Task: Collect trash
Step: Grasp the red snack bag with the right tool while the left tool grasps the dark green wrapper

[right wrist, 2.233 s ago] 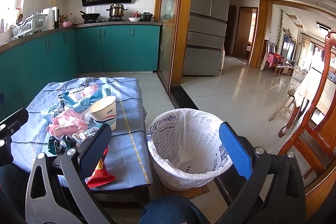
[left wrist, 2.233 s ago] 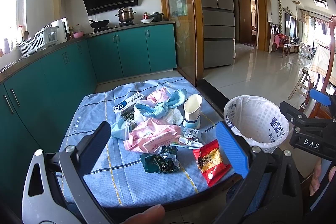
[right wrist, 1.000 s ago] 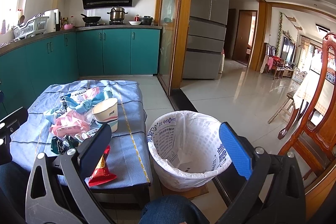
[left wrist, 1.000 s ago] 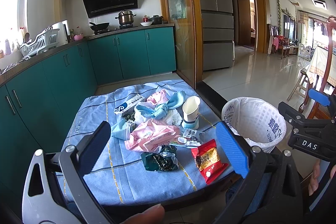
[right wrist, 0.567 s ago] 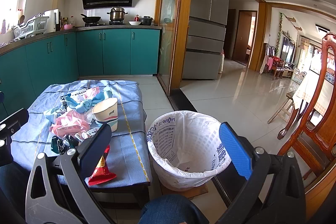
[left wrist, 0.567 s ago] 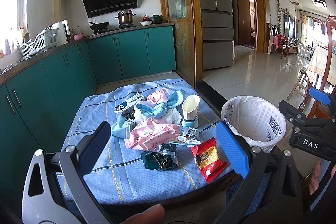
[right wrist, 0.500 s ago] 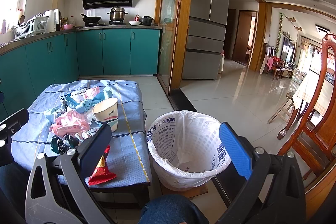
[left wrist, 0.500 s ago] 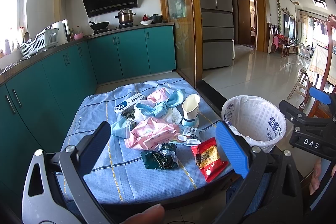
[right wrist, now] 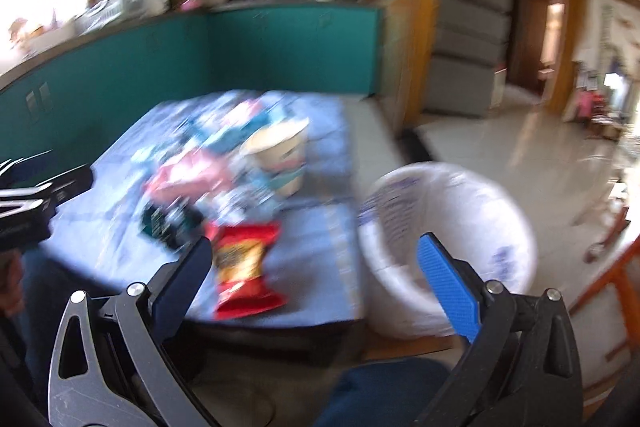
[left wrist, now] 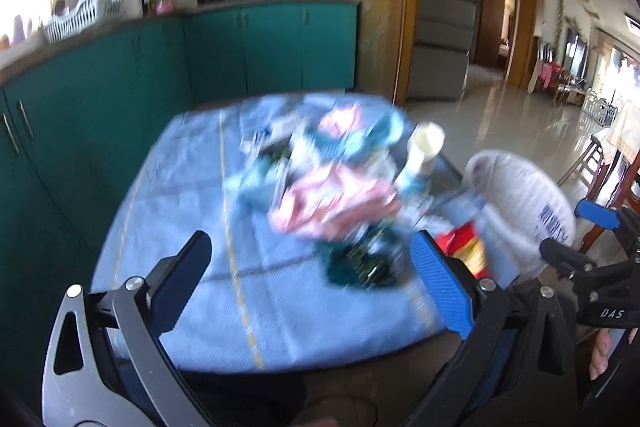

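Both views are motion-blurred. A pile of trash lies on a low table with a blue cloth (left wrist: 192, 219): a pink wipes pack (left wrist: 332, 203), a dark green wrapper (left wrist: 360, 263), a red snack bag (right wrist: 242, 263), a paper cup (right wrist: 280, 157). A white-lined trash bin (right wrist: 448, 235) stands on the floor right of the table. My left gripper (left wrist: 310, 283) is open and empty above the table's near edge. My right gripper (right wrist: 312, 273) is open and empty, just right of the red bag (left wrist: 466, 247).
Teal kitchen cabinets (left wrist: 120, 87) run along the left and back. A grey fridge (left wrist: 444, 27) stands beyond a wooden door frame. Wooden chairs (left wrist: 624, 179) are at the far right. Tiled floor (right wrist: 520, 147) lies behind the bin (left wrist: 524, 203).
Both grippers have swung forward and left toward the table, blurring the views. The right view now centres on the red bag instead of the bin. Both stay open.
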`<state>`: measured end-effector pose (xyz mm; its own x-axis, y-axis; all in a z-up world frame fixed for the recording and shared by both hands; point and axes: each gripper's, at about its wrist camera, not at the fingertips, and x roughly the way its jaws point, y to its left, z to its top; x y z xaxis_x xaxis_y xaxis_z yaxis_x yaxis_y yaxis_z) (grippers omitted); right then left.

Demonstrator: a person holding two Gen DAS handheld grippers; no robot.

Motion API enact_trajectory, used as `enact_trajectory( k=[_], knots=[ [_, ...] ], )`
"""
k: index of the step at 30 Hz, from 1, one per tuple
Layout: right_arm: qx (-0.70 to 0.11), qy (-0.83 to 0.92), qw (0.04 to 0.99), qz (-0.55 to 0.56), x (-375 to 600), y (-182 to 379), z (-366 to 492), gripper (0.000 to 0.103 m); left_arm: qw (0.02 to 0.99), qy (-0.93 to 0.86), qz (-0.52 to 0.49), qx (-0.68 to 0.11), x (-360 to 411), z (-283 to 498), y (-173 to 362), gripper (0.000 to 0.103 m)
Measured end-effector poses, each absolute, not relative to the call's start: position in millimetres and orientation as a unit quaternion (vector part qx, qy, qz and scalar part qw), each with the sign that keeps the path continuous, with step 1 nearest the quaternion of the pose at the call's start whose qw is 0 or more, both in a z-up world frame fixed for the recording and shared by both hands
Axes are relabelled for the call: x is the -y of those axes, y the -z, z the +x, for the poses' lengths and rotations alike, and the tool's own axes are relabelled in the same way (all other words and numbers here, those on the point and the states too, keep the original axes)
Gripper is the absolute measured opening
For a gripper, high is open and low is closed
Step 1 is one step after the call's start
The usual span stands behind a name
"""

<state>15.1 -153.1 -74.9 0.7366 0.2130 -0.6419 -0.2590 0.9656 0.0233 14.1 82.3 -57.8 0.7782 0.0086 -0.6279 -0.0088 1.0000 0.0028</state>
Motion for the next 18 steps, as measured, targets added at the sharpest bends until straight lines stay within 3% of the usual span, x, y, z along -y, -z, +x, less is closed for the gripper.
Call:
enact_trajectory(
  k=[7,9,12,13,14,18],
  knots=[
    [-0.41,-0.202,0.888,-0.06,97,132,52,0.1,0.922,0.005,0.0,-0.387,-96,29,102,0.098],
    [-0.423,-0.201,0.88,-0.071,87,145,63,0.095,0.919,0.012,0.0,-0.395,-93,35,108,0.098],
    [-0.434,-0.191,0.875,-0.096,77,158,71,0.072,0.911,0.031,0.004,-0.411,-83,46,119,0.098],
    [-0.436,-0.196,0.874,-0.093,78,158,70,0.057,0.909,0.037,0.004,-0.414,-80,49,121,0.098],
    [-0.438,-0.205,0.871,-0.084,81,159,70,0.047,0.905,0.041,0.006,-0.423,-75,55,125,0.098],
    [-0.44,-0.207,0.872,-0.052,103,152,69,0.046,0.896,0.055,0.009,-0.441,-58,76,138,0.098]
  ],
)
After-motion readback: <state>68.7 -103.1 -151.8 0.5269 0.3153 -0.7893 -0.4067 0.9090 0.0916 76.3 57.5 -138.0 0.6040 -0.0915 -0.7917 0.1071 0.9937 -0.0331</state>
